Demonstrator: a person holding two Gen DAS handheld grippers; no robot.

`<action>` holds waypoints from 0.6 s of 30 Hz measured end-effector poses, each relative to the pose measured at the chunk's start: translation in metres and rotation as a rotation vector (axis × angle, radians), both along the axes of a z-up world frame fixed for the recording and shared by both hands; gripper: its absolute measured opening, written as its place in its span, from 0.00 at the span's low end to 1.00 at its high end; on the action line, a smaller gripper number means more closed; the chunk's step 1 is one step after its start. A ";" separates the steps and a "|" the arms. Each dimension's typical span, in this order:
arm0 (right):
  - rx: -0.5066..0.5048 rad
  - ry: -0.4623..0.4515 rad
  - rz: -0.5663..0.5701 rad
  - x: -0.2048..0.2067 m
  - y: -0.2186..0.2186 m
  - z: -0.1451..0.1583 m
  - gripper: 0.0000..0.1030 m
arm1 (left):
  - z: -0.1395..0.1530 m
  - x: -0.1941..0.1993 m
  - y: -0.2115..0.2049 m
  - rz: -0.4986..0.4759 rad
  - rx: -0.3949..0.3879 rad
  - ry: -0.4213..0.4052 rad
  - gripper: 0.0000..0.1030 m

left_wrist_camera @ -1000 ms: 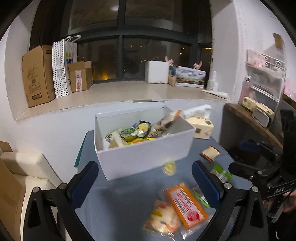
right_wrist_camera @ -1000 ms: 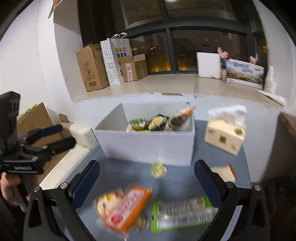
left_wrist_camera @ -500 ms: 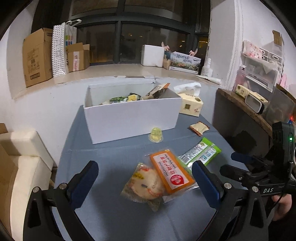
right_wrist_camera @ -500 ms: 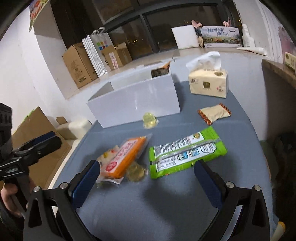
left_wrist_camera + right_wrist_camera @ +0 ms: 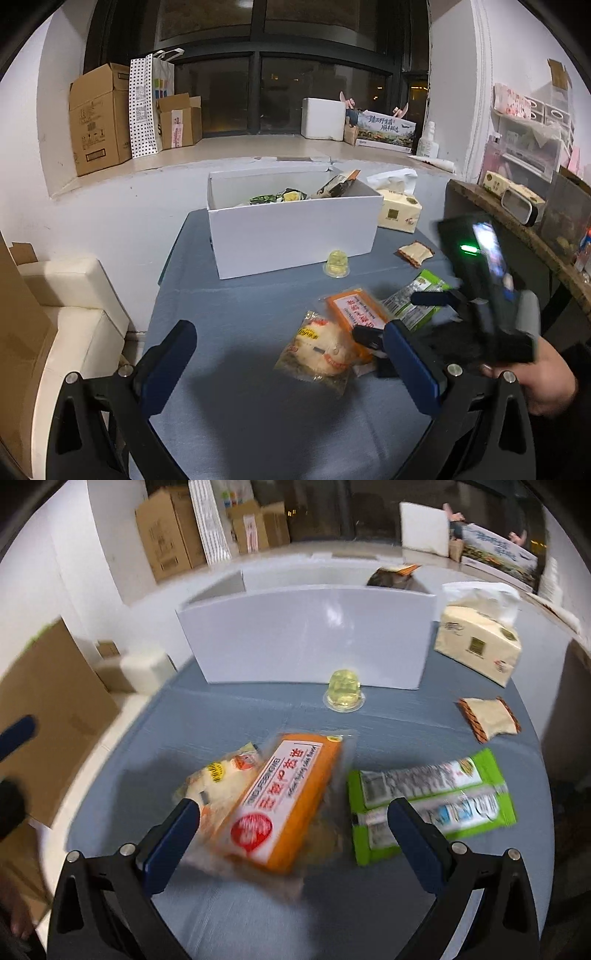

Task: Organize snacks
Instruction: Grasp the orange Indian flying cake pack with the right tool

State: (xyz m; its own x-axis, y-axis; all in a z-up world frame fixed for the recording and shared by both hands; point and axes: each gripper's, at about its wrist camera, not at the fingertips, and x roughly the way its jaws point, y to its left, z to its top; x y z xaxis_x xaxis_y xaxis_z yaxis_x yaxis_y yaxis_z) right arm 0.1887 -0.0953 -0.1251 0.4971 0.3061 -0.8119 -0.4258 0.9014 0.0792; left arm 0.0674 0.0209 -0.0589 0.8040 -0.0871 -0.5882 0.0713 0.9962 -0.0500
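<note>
My right gripper (image 5: 291,834) is spread wide w/ the orange pack (image 5: 284,805) between its fingers, not clamped. Left gripper (image 5: 288,365) also wide, holding nothing, over the table (image 5: 229,321). Ref the white box (image 5: 306,635): jelly cup (image 5: 343,694) just in front, green pack (image 5: 432,805) further front-right, orange pack well in front.

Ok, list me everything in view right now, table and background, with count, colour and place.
white box: 1, white, back of table, snacks inside
jelly cup: 1, yellow, before the box
orange pack: 1, orange, table centre, overlapping the bun pack
bun pack: 1, pale yellow, left of it
green pack: 1, green, right
small packet: 1, tan, far right
tissue box: 1, cream, right of the box
cardboard boxes: several, brown, sill
left gripper: open, empty
right gripper: open, over the orange pack
</note>
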 end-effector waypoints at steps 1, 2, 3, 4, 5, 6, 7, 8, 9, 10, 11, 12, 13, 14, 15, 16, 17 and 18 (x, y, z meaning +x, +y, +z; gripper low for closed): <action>-0.020 0.005 0.000 0.004 0.005 -0.003 1.00 | 0.000 -0.001 0.000 0.001 0.001 -0.001 1.00; -0.043 0.018 -0.002 0.011 0.012 -0.008 1.00 | -0.001 -0.002 0.001 0.001 0.001 0.000 1.00; -0.057 0.026 -0.007 0.015 0.015 -0.011 1.00 | -0.002 -0.002 0.002 0.003 0.002 0.003 1.00; -0.080 0.036 -0.009 0.021 0.020 -0.017 1.00 | -0.002 -0.003 0.003 0.006 0.003 0.004 1.00; -0.091 0.045 -0.007 0.025 0.024 -0.020 1.00 | -0.003 -0.004 0.004 0.009 0.003 0.004 1.00; -0.101 0.054 -0.005 0.028 0.027 -0.024 1.00 | -0.003 -0.005 0.005 0.010 0.004 0.004 1.00; -0.114 0.065 -0.005 0.031 0.029 -0.028 1.00 | -0.004 -0.005 0.005 0.012 0.006 0.007 1.00; -0.123 0.077 -0.007 0.033 0.031 -0.031 1.00 | -0.004 -0.005 0.006 0.014 0.007 0.006 1.00; -0.106 0.083 -0.005 0.035 0.032 -0.032 1.00 | -0.005 -0.006 0.007 0.014 0.008 0.006 1.00; -0.102 0.094 -0.003 0.037 0.032 -0.033 1.00 | -0.005 -0.006 0.007 0.015 0.009 0.007 1.00; -0.103 0.104 -0.004 0.038 0.032 -0.033 1.00 | -0.006 -0.007 0.008 0.018 0.011 0.009 1.00; -0.100 0.107 -0.005 0.038 0.031 -0.033 1.00 | -0.007 -0.006 0.009 0.021 0.013 0.013 1.00; -0.096 0.101 -0.001 0.037 0.030 -0.032 0.99 | -0.008 -0.006 0.009 0.022 0.013 0.016 1.00; -0.089 0.089 0.009 0.035 0.029 -0.032 0.97 | -0.009 -0.006 0.010 0.023 0.012 0.017 1.00; -0.081 0.082 0.016 0.034 0.029 -0.031 0.93 | -0.010 -0.006 0.010 0.024 0.011 0.019 1.00; -0.063 0.085 0.019 0.033 0.027 -0.031 0.87 | -0.011 -0.005 0.010 0.022 0.010 0.021 1.00; -0.015 0.115 0.031 0.031 0.024 -0.029 0.81 | -0.011 -0.005 0.010 0.021 0.011 0.023 1.00; 0.002 0.125 0.032 0.031 0.022 -0.027 0.68 | -0.012 -0.005 0.010 0.023 0.014 0.025 1.00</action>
State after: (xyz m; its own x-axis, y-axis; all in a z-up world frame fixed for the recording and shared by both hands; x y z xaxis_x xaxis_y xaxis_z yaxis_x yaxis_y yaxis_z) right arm 0.2194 -0.0735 -0.1525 0.3820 0.3223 -0.8661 -0.4414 0.8870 0.1354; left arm 0.0624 0.0306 -0.0706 0.7907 -0.0606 -0.6091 0.0477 0.9982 -0.0373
